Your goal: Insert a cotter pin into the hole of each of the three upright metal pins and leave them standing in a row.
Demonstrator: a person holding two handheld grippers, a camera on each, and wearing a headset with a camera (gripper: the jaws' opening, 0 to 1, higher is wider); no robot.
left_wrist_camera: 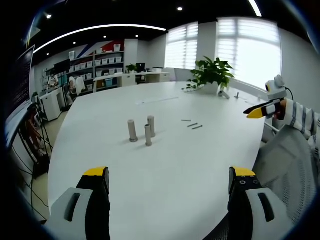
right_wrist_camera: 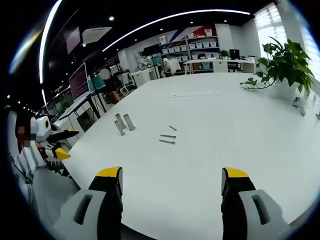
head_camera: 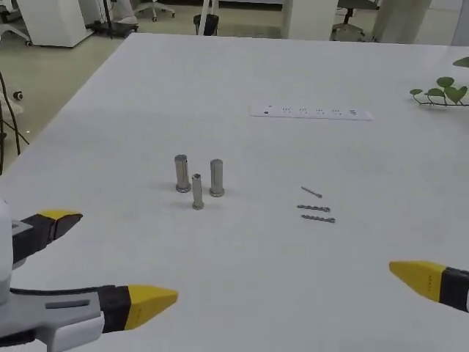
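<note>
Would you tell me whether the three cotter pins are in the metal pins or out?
Out: all three cotter pins lie flat on the table, apart from the upright metal pins.

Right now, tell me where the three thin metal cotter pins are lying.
In the head view the three thin metal cotter pins lie on the white table, right of the three upright grey metal pins and nearer than the white power strip.

White table bears metal pins; cotter pins; power strip.
</note>
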